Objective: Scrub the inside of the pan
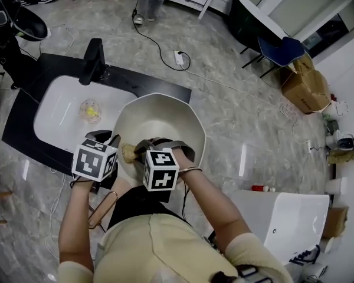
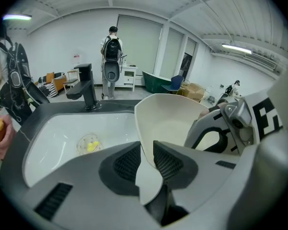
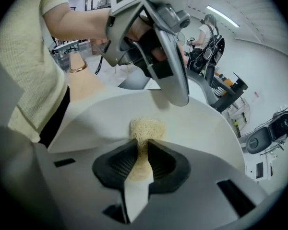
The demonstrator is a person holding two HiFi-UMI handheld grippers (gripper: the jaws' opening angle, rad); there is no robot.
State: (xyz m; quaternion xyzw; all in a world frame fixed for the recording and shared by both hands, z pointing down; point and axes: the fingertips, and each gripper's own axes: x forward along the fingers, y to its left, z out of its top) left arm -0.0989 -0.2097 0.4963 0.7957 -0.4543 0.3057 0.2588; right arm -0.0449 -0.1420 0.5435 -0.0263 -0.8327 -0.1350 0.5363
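Cream-coloured pan [image 1: 165, 119] gets its scrub, tipped up just beside the sink [image 1: 56, 111].

My left tongs [image 2: 146, 152] are clamped on the pan's rim on the side nearest the sink. They hold it tilted so that its inside faces me and it cannot slide while I rub. My right tongs [image 3: 141, 150] are closed on a tan scrubbing pad [image 3: 146, 127], laid against the inner wall, also on the side toward the sink. The pan hangs over the dark desk [image 1: 147, 82] that rims the sink, I judge so that drips fall near the basin. Scrubbing seems under way, with most of the wall left to cover.
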